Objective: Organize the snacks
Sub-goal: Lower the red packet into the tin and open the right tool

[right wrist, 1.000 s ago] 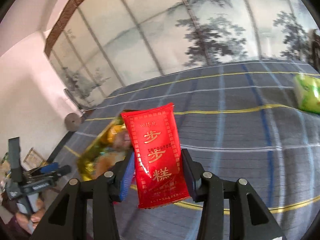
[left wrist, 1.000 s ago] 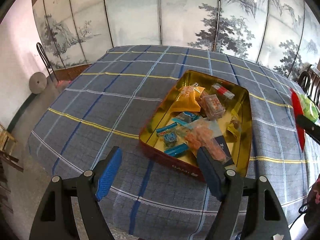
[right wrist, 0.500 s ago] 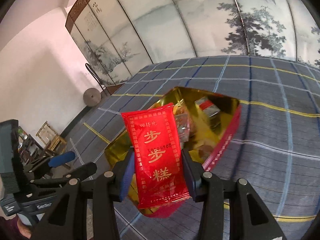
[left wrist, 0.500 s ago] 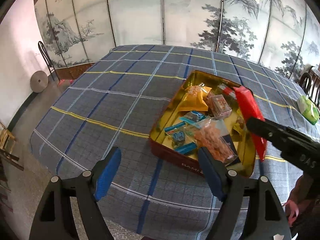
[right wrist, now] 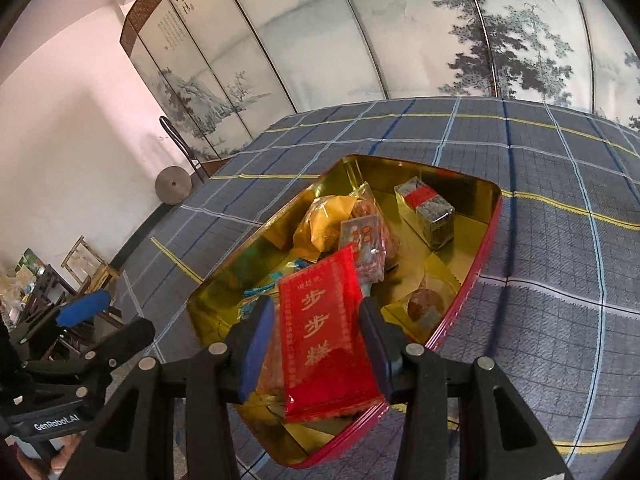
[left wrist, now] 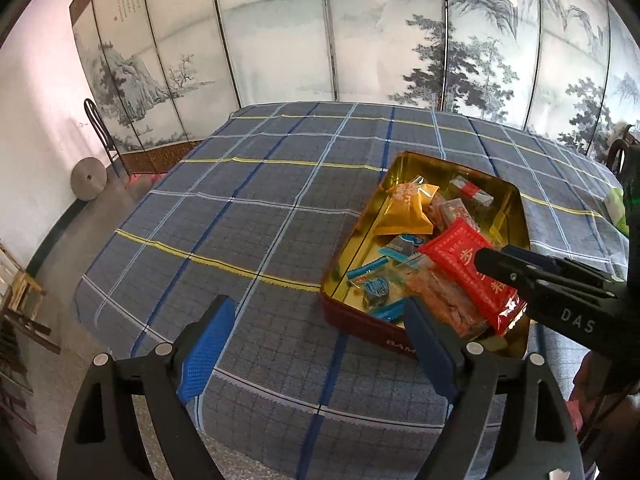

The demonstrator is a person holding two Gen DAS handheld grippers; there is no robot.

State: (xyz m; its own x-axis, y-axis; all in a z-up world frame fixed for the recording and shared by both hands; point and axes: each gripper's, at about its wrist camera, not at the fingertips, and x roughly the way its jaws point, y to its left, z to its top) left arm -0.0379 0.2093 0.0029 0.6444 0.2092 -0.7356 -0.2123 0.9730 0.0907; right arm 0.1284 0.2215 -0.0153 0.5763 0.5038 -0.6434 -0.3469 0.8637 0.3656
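Note:
A red tin [left wrist: 360, 322] [right wrist: 486, 240] with a gold inside sits on the checked tablecloth and holds several wrapped snacks. My right gripper [right wrist: 320, 344] [left wrist: 520, 276] is shut on a red snack packet [right wrist: 326, 330] [left wrist: 466, 268] with gold characters, held over the tin's near end. An orange packet [left wrist: 406, 210] [right wrist: 324, 220] lies at the tin's far side. My left gripper [left wrist: 316, 344] hangs over the cloth just left of the tin; its jaws are opening and nothing is between them.
The table [left wrist: 240, 208] carries a grey-blue checked cloth. A green packet [left wrist: 616, 208] lies at its far right. A painted folding screen [left wrist: 360, 40] stands behind. A chair [left wrist: 100, 128] and a round disc [left wrist: 88, 180] are by the left wall.
My right gripper carried the red packet leftward, from beside the tin to above its near end. The left gripper's jaws spread slightly and it stayed in place.

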